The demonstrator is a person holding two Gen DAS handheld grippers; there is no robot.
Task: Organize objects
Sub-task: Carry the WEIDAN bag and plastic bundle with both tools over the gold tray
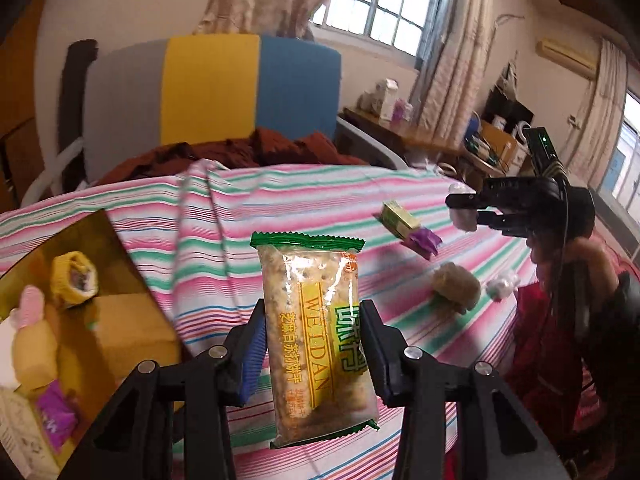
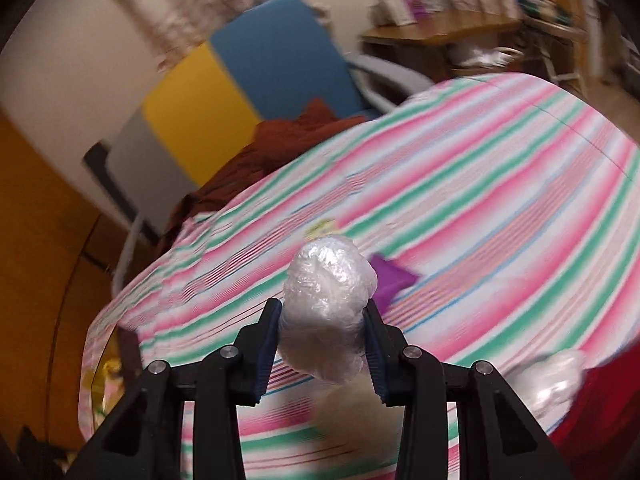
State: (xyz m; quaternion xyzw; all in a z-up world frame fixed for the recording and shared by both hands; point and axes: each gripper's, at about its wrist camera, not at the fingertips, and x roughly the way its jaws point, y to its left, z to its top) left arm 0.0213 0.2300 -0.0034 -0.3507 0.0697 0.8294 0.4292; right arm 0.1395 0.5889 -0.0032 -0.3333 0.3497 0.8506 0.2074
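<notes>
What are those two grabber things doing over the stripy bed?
A person is tidying snacks off the striped sheet. The left gripper is clamped on a green-edged cracker packet, held up off the bed. The right gripper is squeezing a white plastic-wrapped lump. A yellow box, a purple wrapper, a tan bun and another white lump lie on the sheet. A cardboard box at the left already holds some items.
</notes>
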